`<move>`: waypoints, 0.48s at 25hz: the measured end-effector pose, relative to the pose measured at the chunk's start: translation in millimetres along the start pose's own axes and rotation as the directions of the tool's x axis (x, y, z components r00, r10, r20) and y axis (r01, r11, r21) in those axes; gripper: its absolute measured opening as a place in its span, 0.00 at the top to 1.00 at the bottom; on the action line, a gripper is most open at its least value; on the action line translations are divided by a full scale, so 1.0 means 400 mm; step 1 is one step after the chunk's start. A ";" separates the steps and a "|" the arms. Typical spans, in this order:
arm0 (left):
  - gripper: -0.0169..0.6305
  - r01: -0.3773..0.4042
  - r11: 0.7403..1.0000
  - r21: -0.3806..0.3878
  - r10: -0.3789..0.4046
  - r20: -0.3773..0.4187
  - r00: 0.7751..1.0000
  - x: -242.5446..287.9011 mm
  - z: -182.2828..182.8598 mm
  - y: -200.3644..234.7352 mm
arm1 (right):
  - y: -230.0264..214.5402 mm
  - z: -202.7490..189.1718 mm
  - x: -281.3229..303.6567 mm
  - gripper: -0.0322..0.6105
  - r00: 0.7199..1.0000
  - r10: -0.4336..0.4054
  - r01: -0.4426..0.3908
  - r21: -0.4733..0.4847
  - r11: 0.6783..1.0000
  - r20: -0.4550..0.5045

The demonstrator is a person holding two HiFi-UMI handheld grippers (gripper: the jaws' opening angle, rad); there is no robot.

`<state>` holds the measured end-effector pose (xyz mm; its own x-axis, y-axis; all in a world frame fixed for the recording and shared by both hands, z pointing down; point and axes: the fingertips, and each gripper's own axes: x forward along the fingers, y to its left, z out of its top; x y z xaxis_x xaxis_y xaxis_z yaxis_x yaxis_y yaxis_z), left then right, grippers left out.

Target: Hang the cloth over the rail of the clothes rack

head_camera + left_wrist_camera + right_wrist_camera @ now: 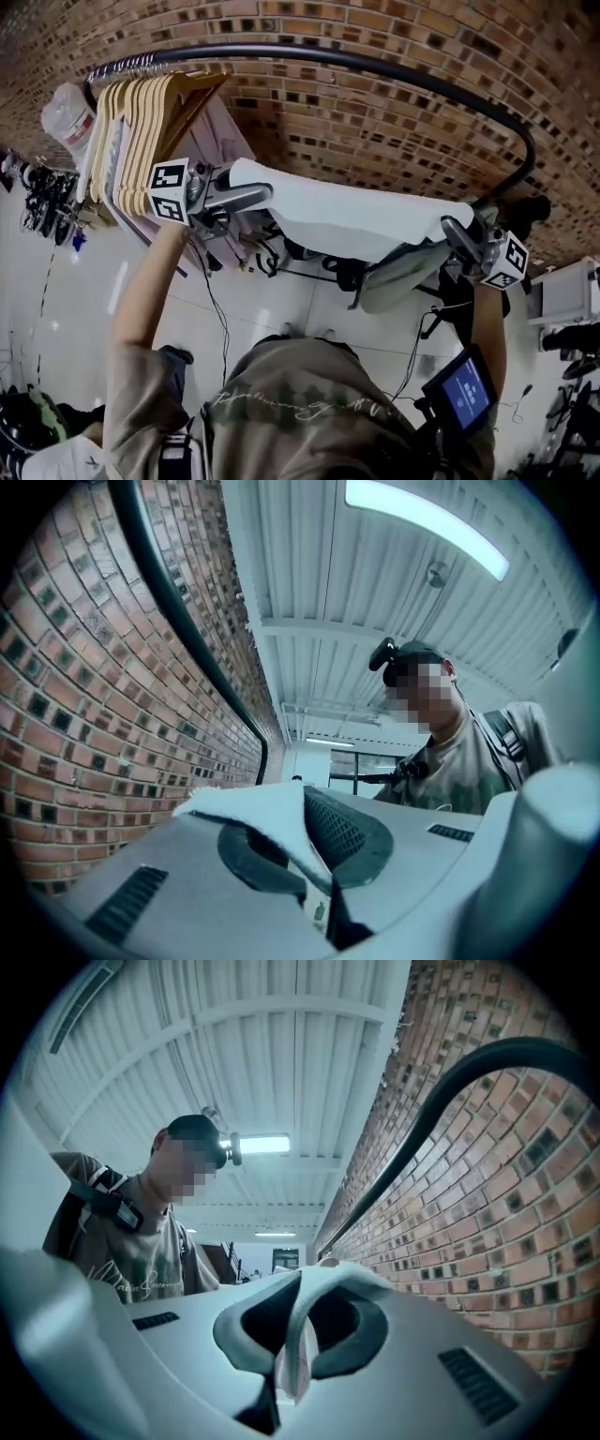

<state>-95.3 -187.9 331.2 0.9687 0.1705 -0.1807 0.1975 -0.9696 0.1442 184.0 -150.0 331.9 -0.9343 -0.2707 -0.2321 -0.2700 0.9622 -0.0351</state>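
Note:
A white cloth [347, 217] is stretched flat between my two grippers, below the black rail [375, 67] of the clothes rack and in front of the brick wall. My left gripper [255, 195] is shut on the cloth's left corner, and my right gripper [452, 229] is shut on its right corner. The left gripper view shows the cloth [258, 819] pinched between the jaws of the left gripper [305, 847], with the rail [187, 639] curving overhead. In the right gripper view, a fold of the cloth [302, 1340] is clamped in the right gripper [295, 1321], under the rail [441, 1101].
Several wooden hangers [150, 117] hang bunched at the rail's left end, over a pale pink garment [220, 141]. The rail bends down at the right [527, 150]. A small screen [464, 389] sits by my right forearm. Cables and gear lie on the floor [309, 258].

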 end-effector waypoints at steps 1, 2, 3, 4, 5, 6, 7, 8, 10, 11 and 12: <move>0.95 -0.002 1.000 -0.014 0.002 0.008 1.000 0.002 0.011 0.006 | -0.008 0.011 0.003 0.92 1.000 0.003 -0.003 -0.004 1.000 -0.018; 0.95 -0.006 1.000 -0.027 0.006 0.012 1.000 0.004 0.021 0.013 | -0.015 0.022 0.006 0.92 0.999 0.008 -0.008 -0.005 1.000 -0.031; 0.95 -0.013 0.999 -0.035 0.013 0.015 1.000 0.005 0.032 0.021 | -0.021 0.033 0.010 0.92 0.999 0.015 -0.015 -0.006 1.000 -0.042; 0.95 -0.021 0.999 -0.038 0.022 0.018 1.000 0.006 0.042 0.029 | -0.026 0.043 0.013 0.92 0.998 0.024 -0.024 -0.008 1.000 -0.054; 0.95 -0.028 0.999 -0.037 0.029 0.020 0.999 0.007 0.052 0.035 | -0.030 0.052 0.015 0.92 0.997 0.032 -0.033 -0.009 0.999 -0.064; 0.95 -0.032 0.999 -0.030 0.032 0.018 0.999 0.009 0.061 0.039 | -0.035 0.062 0.017 0.92 0.997 0.041 -0.042 -0.009 0.999 -0.071; 0.95 -0.032 0.999 -0.020 0.033 0.013 0.999 0.011 0.072 0.044 | -0.042 0.072 0.017 0.92 0.996 0.050 -0.051 -0.011 0.999 -0.076; 0.95 -0.031 1.000 -0.007 0.031 0.004 1.000 0.015 0.085 0.050 | -0.052 0.084 0.017 0.92 0.995 0.056 -0.057 -0.014 0.998 -0.078; 0.95 -0.026 0.999 0.025 0.027 -0.013 1.000 0.029 0.118 0.064 | -0.076 0.113 0.016 0.92 0.995 0.062 -0.064 -0.022 0.998 -0.080; 0.95 -0.024 0.999 0.040 0.025 -0.021 0.999 0.037 0.135 0.069 | -0.084 0.129 0.016 0.92 0.995 0.063 -0.066 -0.027 0.997 -0.079; 0.95 -0.021 0.998 0.053 0.022 -0.026 0.999 0.044 0.152 0.071 | -0.089 0.145 0.018 0.92 0.995 0.065 -0.067 -0.035 0.997 -0.078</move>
<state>-81.8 -223.3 272.9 0.9764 0.1536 -0.1520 0.1693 -0.9808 0.0964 200.4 -184.6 275.1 -0.9650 -0.2095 -0.1575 -0.2144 0.9766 0.0148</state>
